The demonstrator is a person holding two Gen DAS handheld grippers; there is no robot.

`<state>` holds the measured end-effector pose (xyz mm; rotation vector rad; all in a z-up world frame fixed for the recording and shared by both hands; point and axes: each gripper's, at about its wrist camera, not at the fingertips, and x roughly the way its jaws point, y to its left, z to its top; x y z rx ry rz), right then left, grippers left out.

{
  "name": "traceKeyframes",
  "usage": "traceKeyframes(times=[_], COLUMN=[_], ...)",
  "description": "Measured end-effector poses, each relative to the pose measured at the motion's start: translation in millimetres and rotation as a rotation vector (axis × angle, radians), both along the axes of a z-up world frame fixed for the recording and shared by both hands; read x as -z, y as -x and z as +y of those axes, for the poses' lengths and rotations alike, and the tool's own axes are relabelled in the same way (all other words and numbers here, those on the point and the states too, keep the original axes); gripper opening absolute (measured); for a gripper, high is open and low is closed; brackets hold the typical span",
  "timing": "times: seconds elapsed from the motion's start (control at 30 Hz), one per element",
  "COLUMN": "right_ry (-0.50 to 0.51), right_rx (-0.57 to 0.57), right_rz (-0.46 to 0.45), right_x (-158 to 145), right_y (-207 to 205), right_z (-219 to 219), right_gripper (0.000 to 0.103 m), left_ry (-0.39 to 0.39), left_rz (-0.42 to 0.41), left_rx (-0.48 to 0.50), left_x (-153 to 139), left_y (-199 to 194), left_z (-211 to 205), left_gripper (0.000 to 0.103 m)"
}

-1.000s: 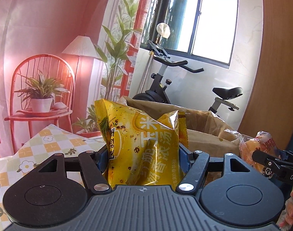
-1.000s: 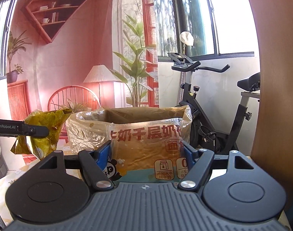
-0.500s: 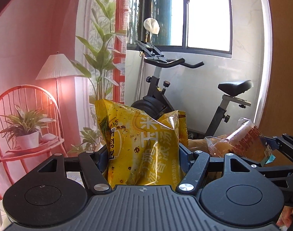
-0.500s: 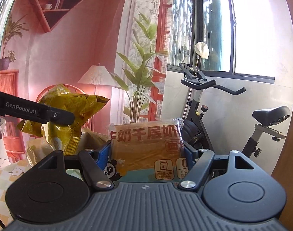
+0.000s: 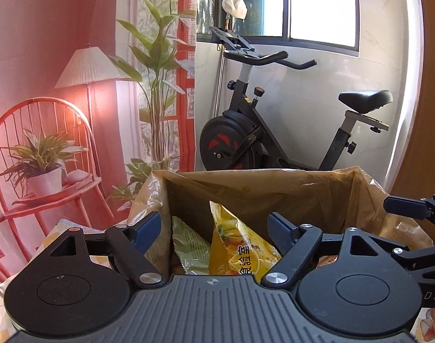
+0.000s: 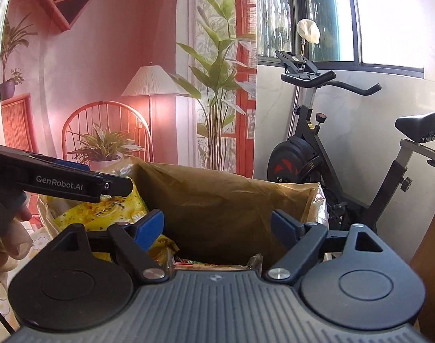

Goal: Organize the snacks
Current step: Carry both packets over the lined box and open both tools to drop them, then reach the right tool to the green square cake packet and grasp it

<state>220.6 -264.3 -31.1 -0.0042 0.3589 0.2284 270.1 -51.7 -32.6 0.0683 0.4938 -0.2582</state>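
A cardboard box (image 5: 274,188) lined with brownish plastic stands open below both grippers. Inside it a yellow snack packet (image 5: 243,245) leans beside a green packet (image 5: 189,245). My left gripper (image 5: 213,224) hangs over the box's left part, its jaws opening, pads clear of the yellow packet. My right gripper (image 6: 217,223) hovers over the same box (image 6: 217,194), its jaws also opening with nothing pressed between them. Only a thin edge of a packet (image 6: 214,263) shows under it. The yellow packet (image 6: 103,211) lies left of it, below the left gripper's finger (image 6: 74,183).
An exercise bike (image 5: 246,143) stands behind the box by the window. A printed pink backdrop (image 5: 46,85) with a chair and a lamp fills the left. A chequered tablecloth (image 5: 57,228) lies under the box. A wooden panel (image 6: 429,257) rises at the right. A hand (image 6: 9,243) holds the left gripper.
Both grippers have moved over the box and spread their jaws. The yellow packet has dropped from the left one into the box. The cake packet has left the right one.
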Motion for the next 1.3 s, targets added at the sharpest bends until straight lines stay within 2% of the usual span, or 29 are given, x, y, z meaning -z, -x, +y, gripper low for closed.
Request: traceKeyframes(times=[0.17, 0.3, 0.5, 0.57, 0.67, 0.83, 0.93, 1.07, 1.3], right_ry=[-0.009, -0.031, -0.059, -0.054, -0.062, -0.114, -0.145, -0.183, -0.087], right_rx=[-0.024, -0.04, -0.073, -0.077, -0.071, -0.054, -0.052, -0.123, -0.161], right_rz=[-0.025, -0.038, -0.047, -0.054, -0.061, -0.027, -0.007, 0.053, 0.163], right_x=[-10.5, -15.4, -13.0, -8.9, 0.8, 24.8, 38.4, 59.4, 103.4], right_y=[24.0, 47.5, 81.6, 90.6, 100.2, 111.7, 120.8, 131.1, 135.2], right_z=[1.3, 3.5, 8.4, 11.3, 14.6, 13.8, 10.9, 8.1, 23.4], right_gripper=[0.084, 0.083, 0.08, 0.079, 0.077, 0.068, 0.066, 0.065, 0.061], left_ry=[-0.002, 0.031, 0.071, 0.061, 0.052, 0.031, 0.005, -0.028, -0.013], left_rz=[-0.006, 0.004, 0.06, 0.064, 0.081, 0.104, 0.107, 0.108, 0.156], left_rx=[0.009, 0.019, -0.008, -0.02, -0.028, -0.06, -0.081, -0.112, -0.092], left_x=[-11.9, -19.0, -9.6, -4.5, 1.6, 8.0, 11.3, 20.4, 49.3], left_y=[25.7, 51.9, 82.1, 89.6, 99.7, 109.8, 112.1, 114.2, 109.6], left_z=[13.8, 33.4, 70.6, 78.3, 92.4, 117.3, 126.8, 134.6, 120.2], left_gripper=[0.083, 0.083, 0.083, 0.083, 0.083, 0.083, 0.083, 0.082, 0.081])
